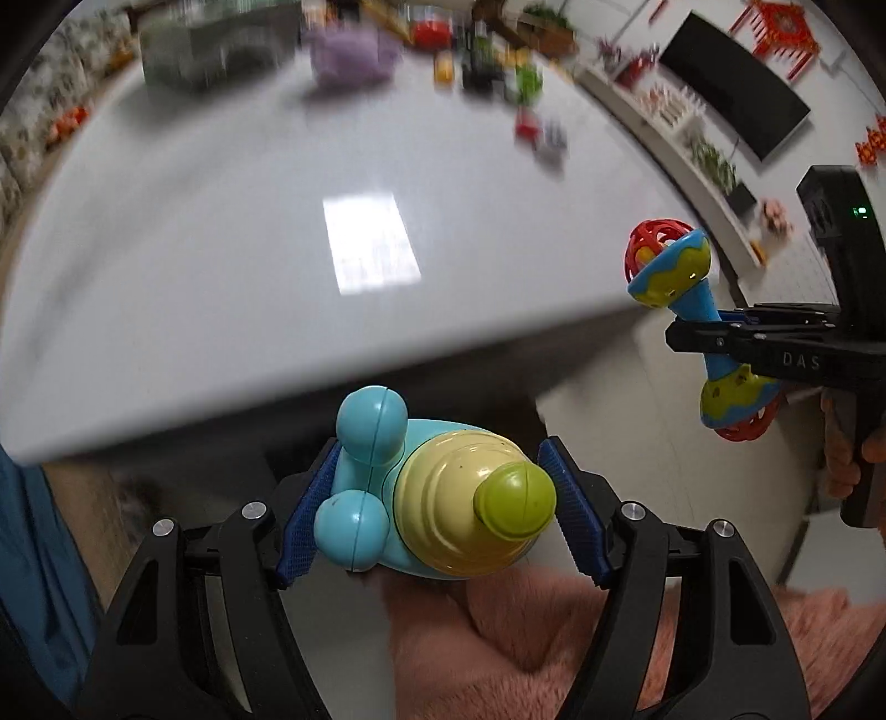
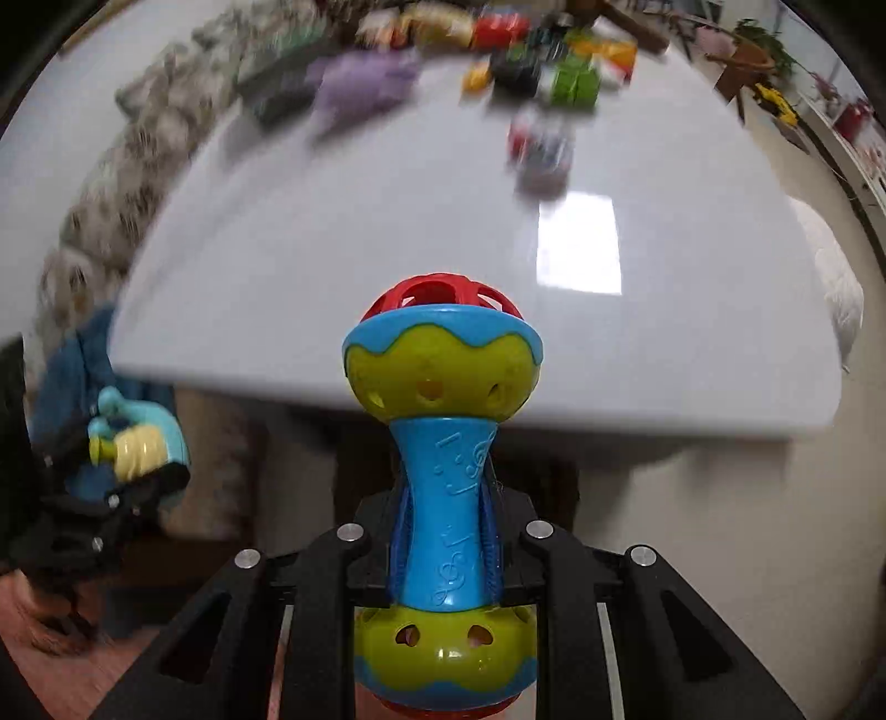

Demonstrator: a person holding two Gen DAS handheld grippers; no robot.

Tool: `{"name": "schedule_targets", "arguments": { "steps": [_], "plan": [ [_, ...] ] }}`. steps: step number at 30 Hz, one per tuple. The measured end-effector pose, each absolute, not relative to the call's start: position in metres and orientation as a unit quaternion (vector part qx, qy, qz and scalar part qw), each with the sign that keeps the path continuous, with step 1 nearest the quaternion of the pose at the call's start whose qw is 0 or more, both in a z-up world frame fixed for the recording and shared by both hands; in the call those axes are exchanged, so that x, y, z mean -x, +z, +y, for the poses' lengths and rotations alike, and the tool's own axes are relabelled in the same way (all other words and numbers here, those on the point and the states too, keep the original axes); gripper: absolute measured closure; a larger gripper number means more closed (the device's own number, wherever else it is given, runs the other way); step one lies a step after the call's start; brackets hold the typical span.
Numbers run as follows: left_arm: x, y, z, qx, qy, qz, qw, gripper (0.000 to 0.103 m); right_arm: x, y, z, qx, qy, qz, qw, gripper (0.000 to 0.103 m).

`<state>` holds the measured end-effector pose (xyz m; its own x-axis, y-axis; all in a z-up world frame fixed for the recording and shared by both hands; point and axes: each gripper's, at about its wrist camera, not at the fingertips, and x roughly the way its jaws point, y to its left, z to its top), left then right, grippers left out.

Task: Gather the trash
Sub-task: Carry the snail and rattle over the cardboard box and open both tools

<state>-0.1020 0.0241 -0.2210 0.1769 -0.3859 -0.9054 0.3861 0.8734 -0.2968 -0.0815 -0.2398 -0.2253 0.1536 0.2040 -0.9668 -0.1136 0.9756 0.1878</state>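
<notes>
My left gripper [image 1: 437, 498] is shut on a light-blue snail toy [image 1: 432, 493] with a cream shell and green knob, held below the near edge of the white table [image 1: 249, 277]. My right gripper [image 2: 446, 531] is shut on the blue handle of a blue, green and red rattle [image 2: 443, 443], held upright in front of the table [image 2: 387, 249] edge. In the left wrist view the rattle [image 1: 692, 315] and right gripper [image 1: 720, 332] are at the right. In the right wrist view the snail toy [image 2: 135, 437] and left gripper [image 2: 127, 471] are at the far left.
Blurred things lie at the table's far side: a purple plush [image 1: 354, 55], a dark box [image 1: 210, 50], a small red and grey item [image 1: 542, 133], green and yellow packets [image 2: 576, 83]. A pink fluffy rug [image 1: 554, 637] lies below. A TV [image 1: 736, 83] hangs at right.
</notes>
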Motion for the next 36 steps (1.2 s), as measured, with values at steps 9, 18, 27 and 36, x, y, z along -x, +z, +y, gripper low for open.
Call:
{"name": "schedule_targets", "arguments": {
  "steps": [9, 18, 27, 36],
  "plan": [
    [0.128, -0.404, 0.0, -0.012, -0.221, 0.691, 0.688, 0.034, 0.12, -0.418, -0.245, -0.037, 0.045, 0.721, 0.69, 0.081],
    [0.098, -0.582, -0.017, -0.016, -0.154, 0.781, 0.605, 0.02, 0.089, -0.549, -0.259, -0.04, 0.021, 0.737, 0.675, 0.044],
    [0.097, -0.607, -0.004, -0.026, -0.132, 0.802, 0.582, 0.012, 0.077, -0.547, -0.26, -0.024, 0.008, 0.73, 0.683, 0.024],
    [0.121, -0.491, 0.014, -0.075, -0.155, 0.789, 0.59, 0.012, 0.098, -0.395, -0.258, -0.034, 0.092, 0.7, 0.707, 0.024]
  ]
}}
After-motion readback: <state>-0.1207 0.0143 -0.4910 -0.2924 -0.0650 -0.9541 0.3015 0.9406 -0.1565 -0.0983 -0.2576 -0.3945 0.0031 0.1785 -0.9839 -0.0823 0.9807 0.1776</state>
